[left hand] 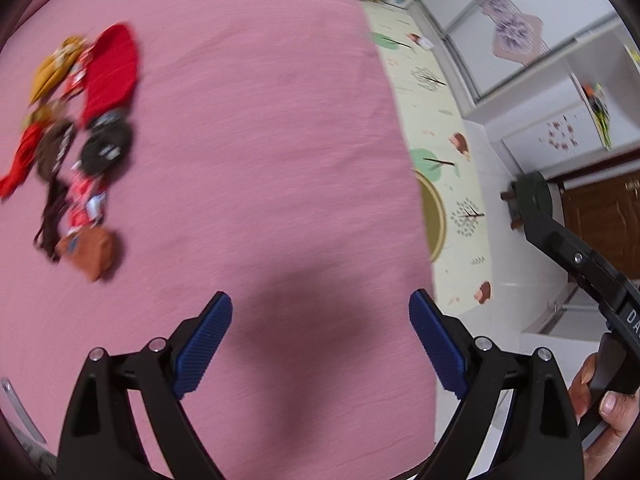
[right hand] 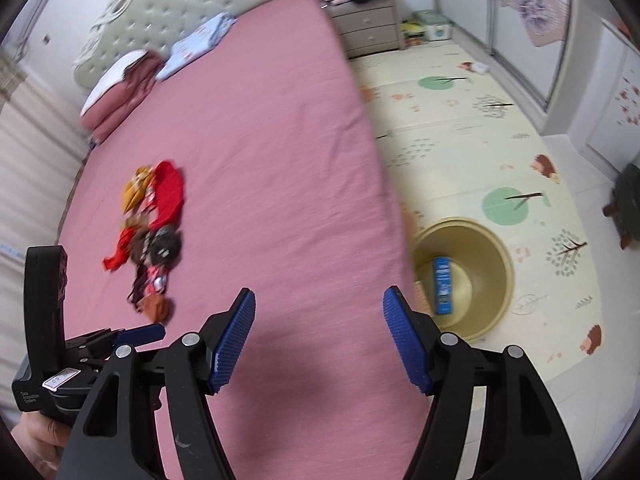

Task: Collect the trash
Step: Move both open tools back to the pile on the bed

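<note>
A heap of crumpled snack wrappers (left hand: 80, 136) in red, yellow, brown and black lies on the pink bed (left hand: 260, 120), far to the left of my left gripper (left hand: 320, 344). That gripper is open and holds nothing. From the right wrist the same wrapper heap (right hand: 152, 236) shows ahead and to the left of my right gripper (right hand: 318, 336), which is also open with nothing between its blue pads (right hand: 232, 344). A gold bin (right hand: 464, 276) stands on the floor beside the bed, with a blue packet (right hand: 442, 286) inside it.
A patterned play mat (right hand: 480, 128) covers the floor right of the bed. Folded bedding and pillows (right hand: 120, 88) lie by the headboard. A nightstand (right hand: 368, 32) stands at the bed's head. A dark stool (right hand: 628, 204) and wardrobe doors (left hand: 540, 60) are at the right.
</note>
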A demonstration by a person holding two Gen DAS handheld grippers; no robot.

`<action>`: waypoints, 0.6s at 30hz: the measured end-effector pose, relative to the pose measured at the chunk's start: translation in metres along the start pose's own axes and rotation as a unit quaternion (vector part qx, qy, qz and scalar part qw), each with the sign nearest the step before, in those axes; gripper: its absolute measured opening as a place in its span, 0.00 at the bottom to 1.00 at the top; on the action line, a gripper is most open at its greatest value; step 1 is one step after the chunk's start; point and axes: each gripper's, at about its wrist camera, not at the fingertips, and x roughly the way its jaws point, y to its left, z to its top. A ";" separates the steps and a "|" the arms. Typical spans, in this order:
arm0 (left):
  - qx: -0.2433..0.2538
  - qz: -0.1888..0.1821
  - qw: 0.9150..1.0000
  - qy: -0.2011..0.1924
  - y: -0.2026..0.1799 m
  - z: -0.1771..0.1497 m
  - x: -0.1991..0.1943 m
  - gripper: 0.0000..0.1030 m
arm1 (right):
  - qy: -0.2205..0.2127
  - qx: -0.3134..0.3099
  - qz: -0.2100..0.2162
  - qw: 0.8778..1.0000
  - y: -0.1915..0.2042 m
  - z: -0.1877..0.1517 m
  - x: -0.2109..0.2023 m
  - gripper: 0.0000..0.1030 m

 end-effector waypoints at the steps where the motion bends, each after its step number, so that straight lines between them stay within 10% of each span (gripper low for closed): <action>1: -0.008 0.001 1.000 0.000 0.010 -0.003 -0.002 0.87 | 0.004 -0.006 0.003 1.000 0.008 -0.002 0.004 0.63; 18: -0.120 0.030 0.992 -0.012 0.182 -0.024 -0.021 0.87 | 0.075 -0.083 0.047 0.993 0.161 -0.022 0.094 0.63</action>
